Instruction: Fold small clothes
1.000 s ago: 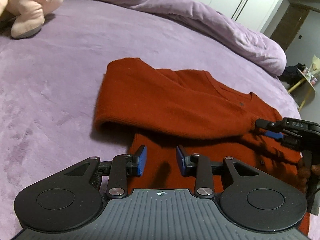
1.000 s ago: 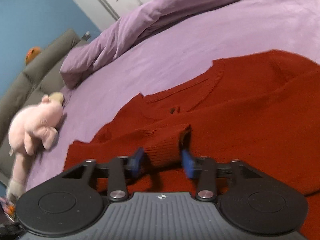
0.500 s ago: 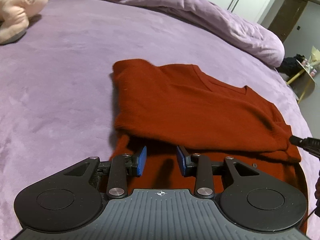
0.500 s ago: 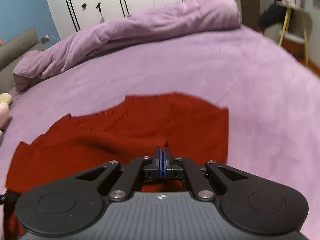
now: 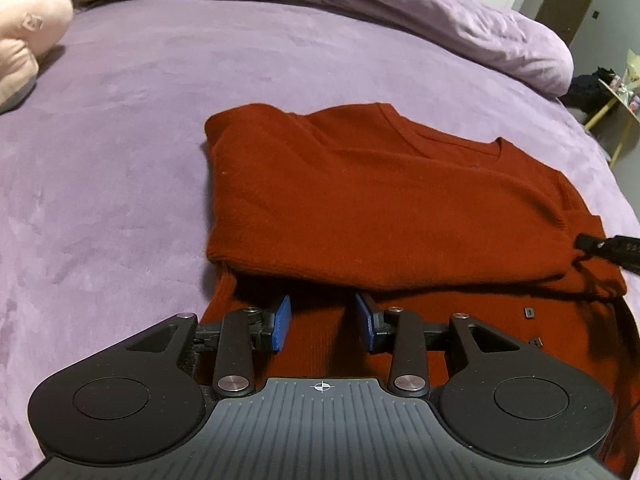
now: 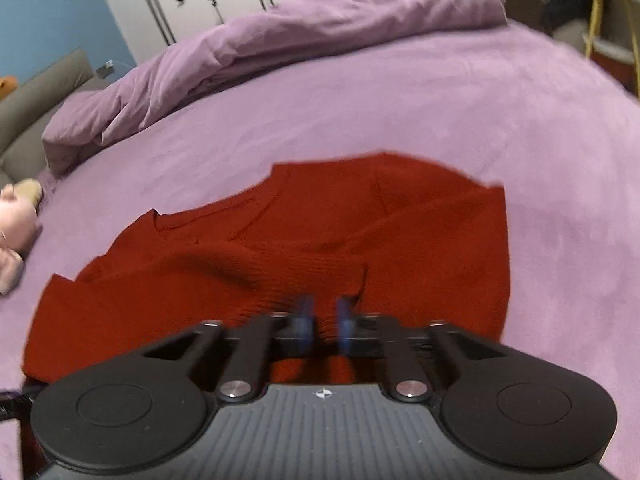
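Note:
A rust-red knit sweater (image 5: pixel 380 200) lies flat on the purple bed (image 5: pixel 100 160), with one sleeve folded across its body. In the left wrist view my left gripper (image 5: pixel 322 322) hovers over the sweater's near hem. Its jaws are opening and the blue pads touch nothing, with only flat fabric below the gap. My right gripper (image 6: pixel 324 322) is shut on the ribbed sleeve cuff (image 6: pixel 320 280), which bunches between its blurred pads. Its dark tip (image 5: pixel 600 246) shows at the sleeve's end on the sweater's right edge. The sweater (image 6: pixel 280 232) fills the middle of the right wrist view.
A rumpled purple duvet (image 5: pixel 360 8) lies along the far side of the bed. A pink plush toy (image 5: pixel 24 40) sits at the far left. Small dark buttons (image 5: pixel 529 312) show on the sweater's lower layer. A yellow-legged side table (image 5: pixel 616 96) stands beyond the bed's right edge.
The sleeve has been drawn across the sweater and now lies flatter. The right gripper closed on the cuff it had straddled. The left gripper shifted slightly along the near hem.

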Demonstrator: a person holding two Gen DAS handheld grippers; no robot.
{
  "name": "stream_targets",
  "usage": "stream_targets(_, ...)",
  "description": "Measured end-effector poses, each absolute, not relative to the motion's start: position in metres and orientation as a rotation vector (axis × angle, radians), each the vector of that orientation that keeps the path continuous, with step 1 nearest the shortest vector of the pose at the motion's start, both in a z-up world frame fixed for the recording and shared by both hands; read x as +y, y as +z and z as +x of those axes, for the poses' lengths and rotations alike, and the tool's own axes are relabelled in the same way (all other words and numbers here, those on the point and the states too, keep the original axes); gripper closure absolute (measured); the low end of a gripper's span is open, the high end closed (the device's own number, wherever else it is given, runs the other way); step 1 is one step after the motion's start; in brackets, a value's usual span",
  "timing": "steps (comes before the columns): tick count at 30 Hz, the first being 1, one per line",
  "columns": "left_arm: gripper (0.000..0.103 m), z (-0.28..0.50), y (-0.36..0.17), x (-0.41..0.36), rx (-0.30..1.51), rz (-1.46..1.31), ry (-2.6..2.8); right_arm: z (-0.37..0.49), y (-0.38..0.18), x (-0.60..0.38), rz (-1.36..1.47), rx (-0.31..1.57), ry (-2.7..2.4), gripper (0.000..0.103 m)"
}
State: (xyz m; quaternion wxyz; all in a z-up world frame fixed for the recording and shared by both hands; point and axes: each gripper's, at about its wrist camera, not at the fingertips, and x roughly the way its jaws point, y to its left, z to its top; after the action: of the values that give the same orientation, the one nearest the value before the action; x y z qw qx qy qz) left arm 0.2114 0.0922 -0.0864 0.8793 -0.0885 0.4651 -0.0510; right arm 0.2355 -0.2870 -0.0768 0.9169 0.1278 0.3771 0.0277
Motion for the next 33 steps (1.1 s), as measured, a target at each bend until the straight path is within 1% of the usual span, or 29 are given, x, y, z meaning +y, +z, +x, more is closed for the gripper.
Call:
stream_targets(4, 0.063, 0.213, -0.085, 0.089, 0.953, -0.15, -0.083, 0.224, -0.058, -0.288, 0.114, 0.66, -0.092, 0.101)
stream_targets(7, 0.063, 0.215, -0.087, 0.092, 0.974, -0.159, -0.071, 0.225, -0.066, -0.298, 0.056, 0.68, -0.193, 0.101)
stream_targets(10, 0.063, 0.213, -0.086, 0.097, 0.986, -0.182, -0.08, 0.225, -0.08, -0.317, 0.137, 0.77, -0.186, 0.1)
stream_targets(14, 0.063, 0.204, -0.068, 0.1, 0.95, -0.191, -0.093, 0.209, -0.072, -0.327, 0.187, 0.712, -0.213, 0.099)
stream_targets(18, 0.061, 0.211, -0.055, 0.088, 0.889, -0.166, -0.107, 0.218, -0.066, -0.305, 0.172, 0.692, -0.058, 0.097)
stream_targets(21, 0.059, 0.224, -0.061, 0.073, 0.884, -0.155, -0.12, 0.237, -0.072, -0.283, 0.128, 0.717, 0.046, 0.097)
stream_targets(24, 0.059, 0.241, -0.08, 0.06, 0.925, -0.103, -0.093, 0.259, -0.094, -0.272, 0.048, 0.781, 0.053, 0.097)
stream_targets(26, 0.059, 0.246, -0.085, 0.054, 0.932, -0.049, -0.086, 0.263, -0.103, -0.277, -0.05, 0.743, -0.045, 0.097)
stream_targets(27, 0.057, 0.248, -0.086, 0.051, 0.929, -0.025, -0.087, 0.263, -0.104, -0.281, -0.086, 0.728, -0.104, 0.1)
stream_targets(28, 0.055, 0.25, -0.086, 0.05, 0.931, -0.017, -0.084, 0.263, -0.105, -0.288, -0.088, 0.72, -0.139, 0.102)
stream_targets(33, 0.054, 0.251, -0.086, 0.048, 0.944, -0.004, -0.076, 0.248, -0.086, -0.297, -0.022, 0.743, -0.132, 0.1)
